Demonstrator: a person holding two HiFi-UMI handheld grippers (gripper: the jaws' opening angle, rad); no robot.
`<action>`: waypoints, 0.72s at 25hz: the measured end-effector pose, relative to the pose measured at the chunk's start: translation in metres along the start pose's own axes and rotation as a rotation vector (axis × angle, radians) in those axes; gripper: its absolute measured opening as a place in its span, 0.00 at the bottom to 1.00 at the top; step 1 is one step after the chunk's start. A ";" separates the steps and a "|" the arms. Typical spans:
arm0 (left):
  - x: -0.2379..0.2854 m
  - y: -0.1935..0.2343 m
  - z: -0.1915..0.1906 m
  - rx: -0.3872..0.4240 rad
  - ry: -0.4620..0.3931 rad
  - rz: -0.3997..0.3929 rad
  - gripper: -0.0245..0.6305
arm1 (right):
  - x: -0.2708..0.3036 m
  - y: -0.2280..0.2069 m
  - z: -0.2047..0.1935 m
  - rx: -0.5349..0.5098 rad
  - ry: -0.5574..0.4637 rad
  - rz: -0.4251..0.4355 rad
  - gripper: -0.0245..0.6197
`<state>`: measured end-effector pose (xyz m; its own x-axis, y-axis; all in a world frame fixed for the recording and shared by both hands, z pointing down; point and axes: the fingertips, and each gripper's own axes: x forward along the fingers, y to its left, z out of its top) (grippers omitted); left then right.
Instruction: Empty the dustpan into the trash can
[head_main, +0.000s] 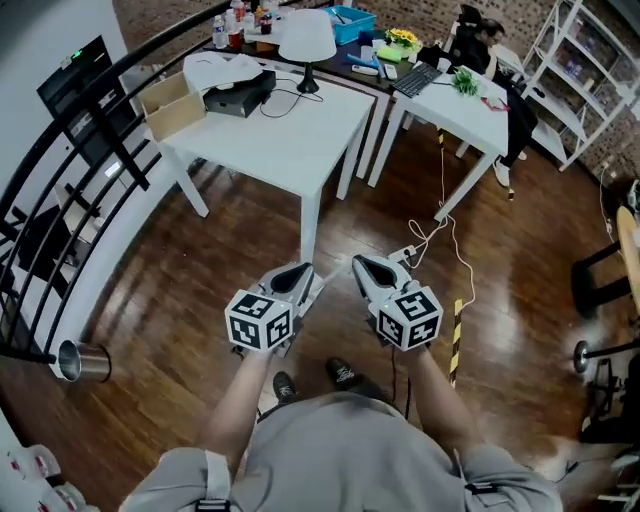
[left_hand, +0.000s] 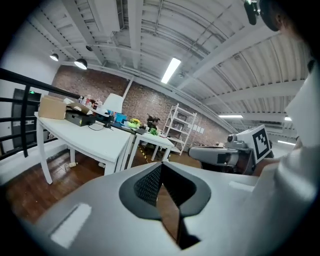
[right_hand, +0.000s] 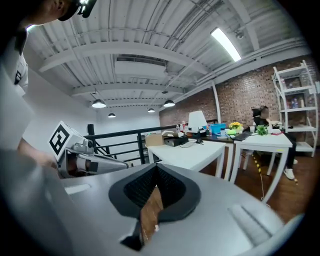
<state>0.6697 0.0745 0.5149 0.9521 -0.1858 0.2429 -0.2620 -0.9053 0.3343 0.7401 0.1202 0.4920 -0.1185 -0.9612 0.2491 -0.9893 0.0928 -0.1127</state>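
open wooden floor (head_main: 190, 300) is seen between the white table's (head_main: 290, 140) near edge and the person's shoes, bounded on the left by a curved black railing (head_main: 60, 200). a steel trash can (head_main: 82, 362) is set by the railing's foot, well left of the left gripper (head_main: 298, 270) and right gripper (head_main: 364, 264), both held side by side with jaws closed, empty.

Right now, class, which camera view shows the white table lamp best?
The head view: seen from above, the lamp shows whole and largest, standing on the white table. The left gripper view shows little more than its shade, small and far off. The right gripper view shows the lamp small and distant too.
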 end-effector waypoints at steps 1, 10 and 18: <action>0.004 -0.002 -0.006 0.012 0.019 -0.016 0.04 | -0.001 -0.005 -0.012 0.017 0.014 -0.029 0.04; 0.023 -0.008 -0.042 0.085 0.098 -0.076 0.04 | 0.009 -0.035 -0.108 0.149 0.144 -0.171 0.07; 0.042 0.005 -0.060 0.044 0.145 -0.046 0.04 | 0.050 -0.067 -0.168 0.207 0.258 -0.218 0.23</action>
<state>0.6987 0.0850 0.5817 0.9291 -0.0896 0.3587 -0.2088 -0.9279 0.3089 0.7862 0.1100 0.6736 0.0484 -0.8532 0.5193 -0.9587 -0.1856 -0.2155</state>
